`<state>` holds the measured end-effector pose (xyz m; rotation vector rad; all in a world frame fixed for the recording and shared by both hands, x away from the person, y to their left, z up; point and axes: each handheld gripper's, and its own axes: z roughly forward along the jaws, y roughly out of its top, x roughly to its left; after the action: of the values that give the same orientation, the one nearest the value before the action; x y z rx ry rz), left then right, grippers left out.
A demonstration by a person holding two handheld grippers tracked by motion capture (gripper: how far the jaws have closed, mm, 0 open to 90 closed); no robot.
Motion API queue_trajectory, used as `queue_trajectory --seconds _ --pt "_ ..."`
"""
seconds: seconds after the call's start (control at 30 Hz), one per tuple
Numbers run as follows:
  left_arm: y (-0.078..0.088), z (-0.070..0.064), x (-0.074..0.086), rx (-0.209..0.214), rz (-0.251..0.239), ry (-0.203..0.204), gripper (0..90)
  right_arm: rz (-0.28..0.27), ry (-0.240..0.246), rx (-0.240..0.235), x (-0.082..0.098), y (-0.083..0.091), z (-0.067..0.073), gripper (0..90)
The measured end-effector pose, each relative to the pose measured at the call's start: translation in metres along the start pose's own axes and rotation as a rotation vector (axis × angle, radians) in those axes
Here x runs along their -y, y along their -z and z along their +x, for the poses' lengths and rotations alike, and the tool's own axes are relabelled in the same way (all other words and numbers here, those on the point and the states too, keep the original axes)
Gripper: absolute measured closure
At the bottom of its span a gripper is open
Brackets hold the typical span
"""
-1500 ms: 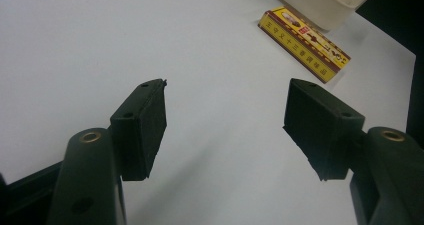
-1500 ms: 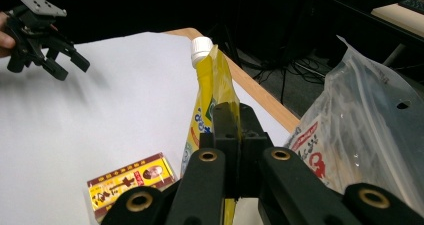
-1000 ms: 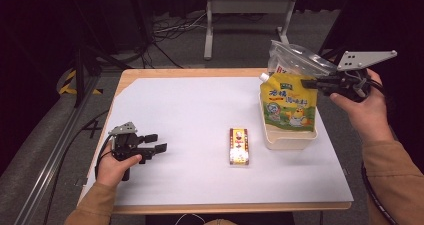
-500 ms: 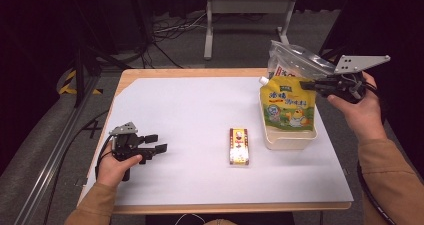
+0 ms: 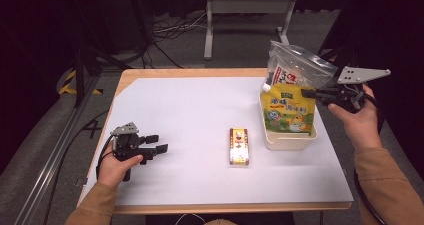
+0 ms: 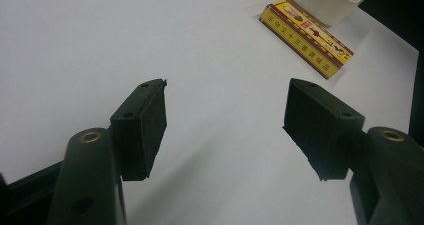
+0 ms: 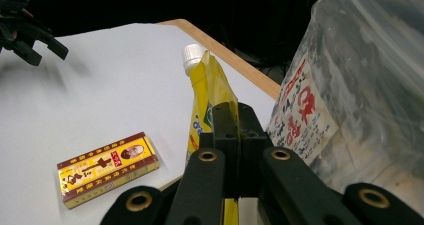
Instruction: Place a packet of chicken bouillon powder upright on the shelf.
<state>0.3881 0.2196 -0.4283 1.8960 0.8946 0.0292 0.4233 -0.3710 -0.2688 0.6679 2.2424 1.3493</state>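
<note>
1. Bench [image 5: 190, 110] with a white top and a wooden edge carries three things: a cream tub [image 5: 287, 140] near its right side, a yellow spouted pouch [image 5: 289, 109] standing in that tub, and a small yellow-and-maroon box [image 5: 239, 146] lying flat just to the tub's left.
2. Right gripper [image 5: 320, 92] sits at the pouch's upper right edge, held level by the person's right hand [image 5: 352, 117]; its jaws are clenched on the pouch — in the right gripper view the yellow film [image 7: 212, 97] runs straight into the closed black jaws.
3. Pouch stands upright in the tub, its white cap [image 7: 191, 56] at the top corner away from the gripper, its printed face toward the person.
4. Behind the pouch, and partly above it, rises a clear plastic bag [image 5: 300, 67] with a red-and-white label; whether it rests in the tub or behind it I cannot tell.
5. Left gripper [image 5: 159, 148] lies low over the bench's left part in the person's left hand [image 5: 117, 165], well apart from the tub and the box.
6. Its jaws are released — the left gripper view shows both pads [image 6: 145, 130] spread with bare white bench between them, nothing gripped.
7. That same view has the box [image 6: 306, 33] ahead at upper right, the tub's rim [image 6: 325, 0] just beyond it.
</note>
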Motion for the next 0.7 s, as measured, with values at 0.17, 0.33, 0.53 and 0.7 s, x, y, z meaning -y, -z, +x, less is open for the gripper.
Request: queue_trajectory --seconds 0.17,0.33,0.53,0.7 --pt "-0.001 -0.001 -0.001 0.002 0.002 -0.005 34.0 -0.023 -0.032 0.002 0.012 0.004 0.0 90.0" --pt "-0.003 -0.001 -0.001 0.008 0.005 -0.002 33.9 -0.024 -0.062 0.017 0.023 0.009 0.0 89.8" --pt "-0.006 -0.001 -0.003 0.009 0.01 -0.01 33.9 0.031 -0.058 0.063 0.027 0.015 0.003 89.9" --pt "-0.009 -0.003 -0.005 0.017 0.012 -0.013 33.9 0.023 -0.08 0.07 0.031 0.017 0.004 90.0"
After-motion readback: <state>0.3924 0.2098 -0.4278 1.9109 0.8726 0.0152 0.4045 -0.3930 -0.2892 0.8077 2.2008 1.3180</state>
